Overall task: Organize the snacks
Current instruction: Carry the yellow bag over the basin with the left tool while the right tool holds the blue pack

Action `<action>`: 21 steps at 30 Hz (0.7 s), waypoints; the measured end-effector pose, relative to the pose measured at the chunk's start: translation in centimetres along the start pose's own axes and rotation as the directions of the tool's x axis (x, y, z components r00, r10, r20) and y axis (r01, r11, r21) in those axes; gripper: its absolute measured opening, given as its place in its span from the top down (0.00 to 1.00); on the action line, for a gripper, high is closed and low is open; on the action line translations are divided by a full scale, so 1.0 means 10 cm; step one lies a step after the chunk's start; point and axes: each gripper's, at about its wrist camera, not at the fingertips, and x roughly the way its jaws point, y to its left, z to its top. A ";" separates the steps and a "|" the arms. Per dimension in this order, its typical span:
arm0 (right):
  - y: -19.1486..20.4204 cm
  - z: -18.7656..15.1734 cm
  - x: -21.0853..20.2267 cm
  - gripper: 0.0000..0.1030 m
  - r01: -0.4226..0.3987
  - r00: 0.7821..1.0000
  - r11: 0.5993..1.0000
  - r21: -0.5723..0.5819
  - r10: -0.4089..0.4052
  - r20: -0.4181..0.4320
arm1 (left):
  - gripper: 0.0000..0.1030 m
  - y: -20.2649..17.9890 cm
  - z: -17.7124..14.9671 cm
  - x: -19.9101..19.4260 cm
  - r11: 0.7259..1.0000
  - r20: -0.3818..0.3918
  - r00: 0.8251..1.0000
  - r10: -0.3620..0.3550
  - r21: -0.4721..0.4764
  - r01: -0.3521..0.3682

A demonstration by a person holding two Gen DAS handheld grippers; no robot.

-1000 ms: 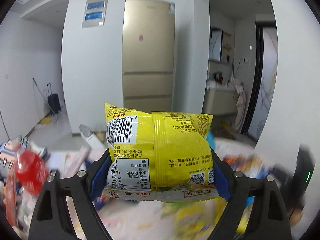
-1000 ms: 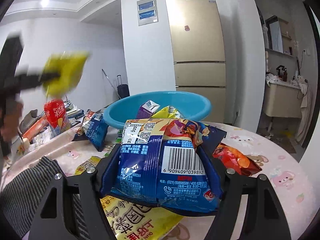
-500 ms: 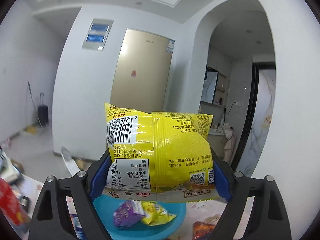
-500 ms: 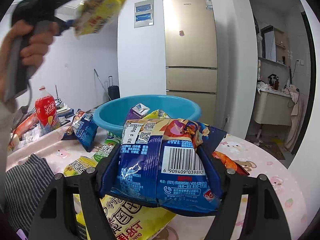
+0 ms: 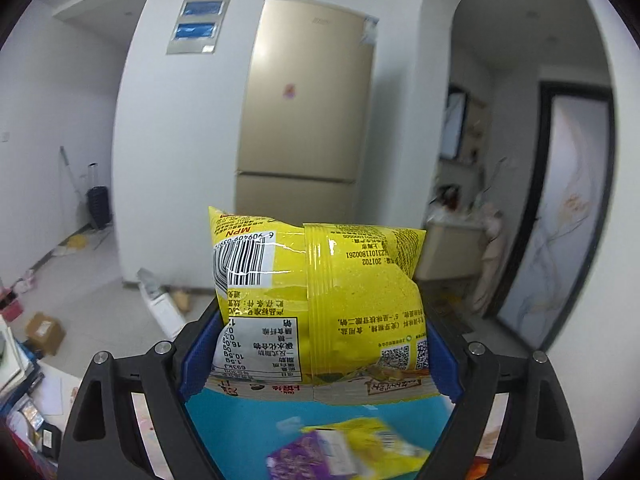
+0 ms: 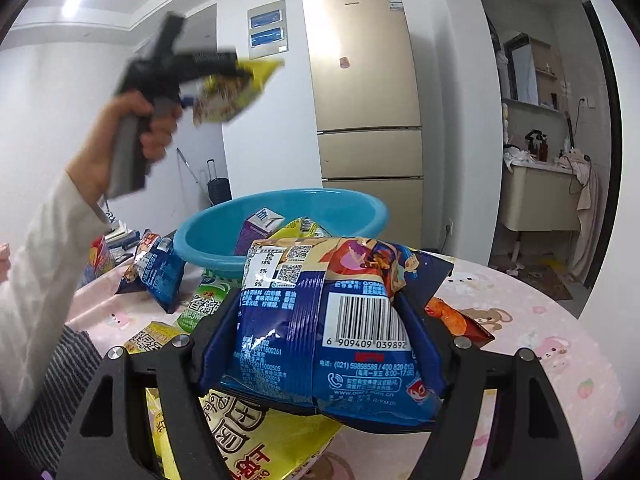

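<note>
My left gripper (image 5: 316, 344) is shut on a yellow snack bag (image 5: 320, 300), its blue pads pressing both sides. Below it lies the blue basin (image 5: 248, 424), holding a purple pack (image 5: 316, 456) and a yellow pack (image 5: 384, 440). In the right wrist view a hand carries that left gripper (image 6: 208, 92) with the yellow snack bag (image 6: 232, 92) high above the blue basin (image 6: 352, 208). My right gripper (image 6: 320, 344) is shut on a blue snack bag (image 6: 332, 332), low over the table in front of the basin.
A large yellow bag (image 6: 256, 440), an orange pack (image 6: 456, 316), a green pack (image 6: 204, 300) and another blue bag (image 6: 160, 268) lie on the pink tablecloth (image 6: 560, 352). A striped cloth (image 6: 68, 380) lies at the left. A gold fridge (image 6: 364, 92) stands behind.
The left gripper has swung rightward with the yellow bag, from the cluttered left side of the table to above the basin. The right gripper has stayed put with the blue bag.
</note>
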 end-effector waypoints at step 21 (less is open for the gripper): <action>0.30 1.52 0.33 0.27 0.015 0.976 0.999 -0.044 -0.005 0.217 | 0.14 0.17 -0.42 0.48 0.995 -0.060 0.995 0.084 0.053 -0.081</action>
